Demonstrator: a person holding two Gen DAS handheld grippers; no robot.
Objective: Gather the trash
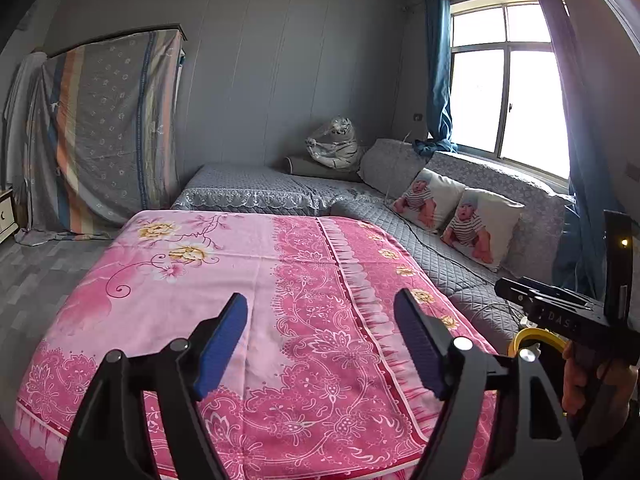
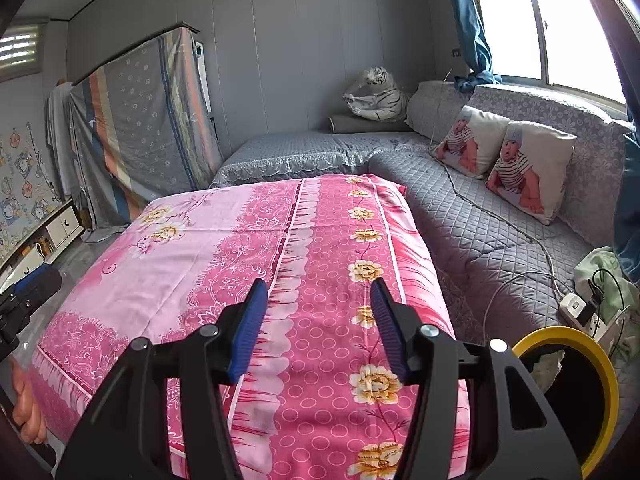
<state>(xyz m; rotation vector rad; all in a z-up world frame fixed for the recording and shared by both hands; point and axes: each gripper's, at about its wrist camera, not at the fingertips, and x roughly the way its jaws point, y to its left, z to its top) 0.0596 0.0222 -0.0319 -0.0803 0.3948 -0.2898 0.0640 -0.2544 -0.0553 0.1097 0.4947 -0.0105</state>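
Above the pink floral cloth-covered counter (image 2: 224, 240), both tools, left tool (image 1: 320, 344) and right tool (image 2: 318, 328), hang released and empty. No trash shows on the cloth; the yellow-rimmed black bin (image 2: 600, 376) at four o'clock holds pale scraps, so collection looks near done.

We see a pink floral cotton-like cloth sheet (image 2: 224, 248), matt and smooth, beside a grey quilted fabric sofa cover (image 2: 492, 236) with stitched diamond texture. Gripper arms look matt black plastic with ribbed blue rubbery pads (image 1: 222, 344); the yellow-rimmed bin (image 2: 600, 376) looks smooth plastic.
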